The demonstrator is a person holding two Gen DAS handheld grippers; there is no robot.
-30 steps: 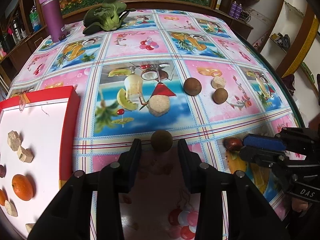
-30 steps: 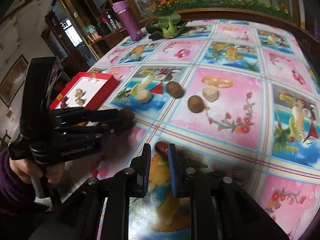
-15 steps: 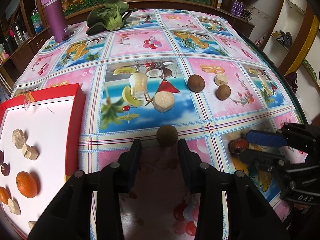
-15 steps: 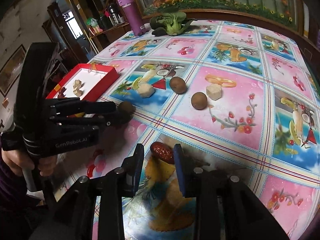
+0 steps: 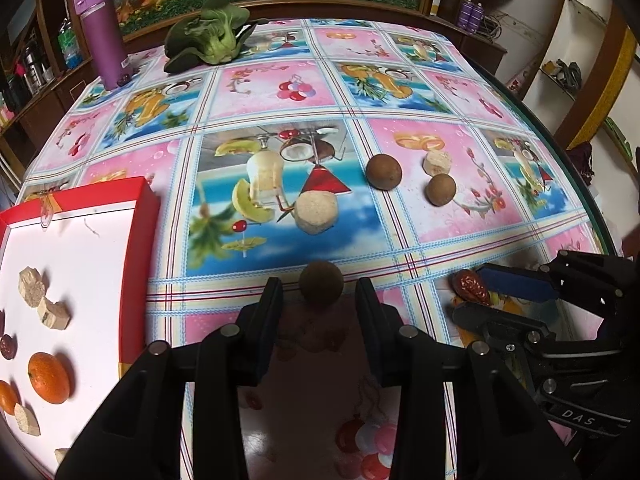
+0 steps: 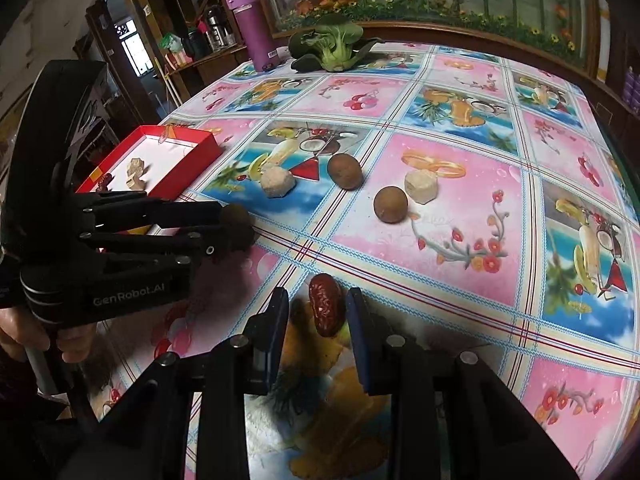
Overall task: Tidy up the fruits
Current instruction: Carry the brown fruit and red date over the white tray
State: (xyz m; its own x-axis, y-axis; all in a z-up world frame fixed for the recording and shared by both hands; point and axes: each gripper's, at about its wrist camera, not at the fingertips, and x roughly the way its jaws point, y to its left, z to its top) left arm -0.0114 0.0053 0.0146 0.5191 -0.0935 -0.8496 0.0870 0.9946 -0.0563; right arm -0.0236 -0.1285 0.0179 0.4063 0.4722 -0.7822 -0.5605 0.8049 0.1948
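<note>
Brown and round, a fruit (image 5: 321, 283) lies on the bench just ahead of the left hand-held gripper (image 5: 318, 300), centred in the gap between its fingers and near the bench's front edge. That gripper is open, its pads apart from the fruit on both sides. The right hand-held gripper (image 6: 318, 312) is open too, with a red date (image 6: 326, 305) lying between its fingers — long axis running roughly along them, so the jaws would close across the date's narrow width. Neither piece is gripped yet, as far as I can judge.

A red tray (image 5: 138, 240) sits at the bench's left edge, already holding an orange (image 5: 49, 377) and some pale chunks. It lies well to the left of both grippers, and the left one is nearer. Two more brown fruits (image 5: 384, 171) and pale chunks (image 5: 316, 213) wait toward the bench's middle.
</note>
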